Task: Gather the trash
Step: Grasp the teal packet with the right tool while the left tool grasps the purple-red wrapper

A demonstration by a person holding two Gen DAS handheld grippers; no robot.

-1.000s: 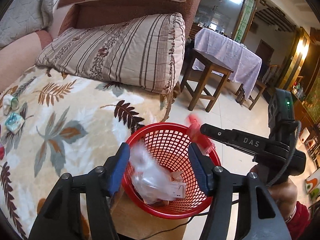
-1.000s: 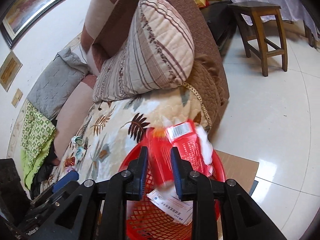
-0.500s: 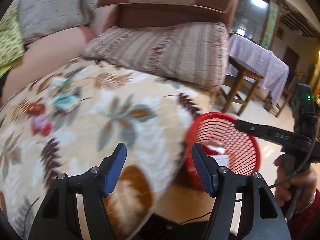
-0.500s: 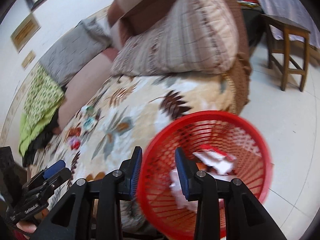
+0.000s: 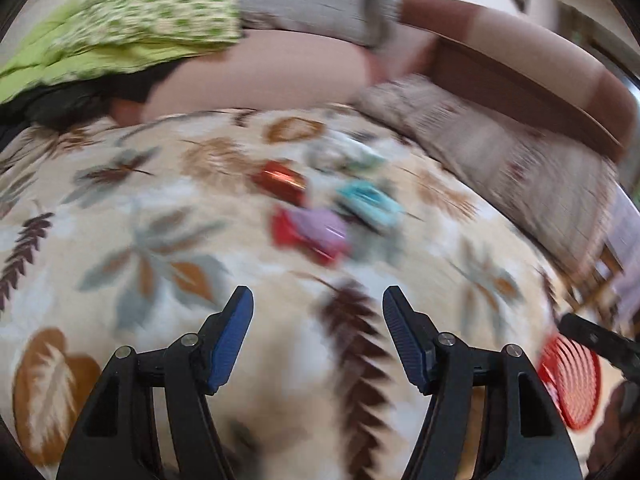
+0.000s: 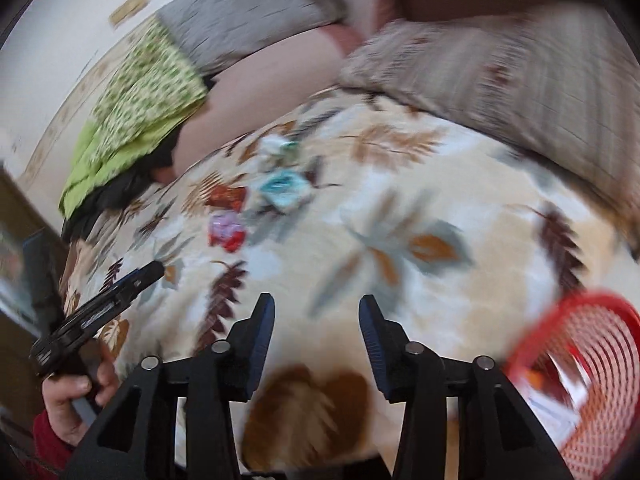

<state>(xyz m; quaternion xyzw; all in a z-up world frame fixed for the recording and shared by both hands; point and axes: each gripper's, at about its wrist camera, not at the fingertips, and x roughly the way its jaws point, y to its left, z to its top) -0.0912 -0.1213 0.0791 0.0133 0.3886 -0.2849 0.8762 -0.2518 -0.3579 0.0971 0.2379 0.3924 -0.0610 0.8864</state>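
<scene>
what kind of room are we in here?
Most likely a home living room. A brown and pink upholstered sofa is covered by a cream leaf-print blanket, with a striped beige cushion leaning on its back, and framed pictures hang on the white wall.

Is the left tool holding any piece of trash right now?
No, the left tool is open and empty above the leaf-patterned blanket.

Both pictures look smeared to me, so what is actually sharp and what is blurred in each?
Left wrist view: the left gripper is crisp, while the leaf-print blanket and wrappers smear with motion blur; edges bend from the fisheye lens. Right wrist view: the right gripper is sharp, the red basket and striped pillow streak badly.
</scene>
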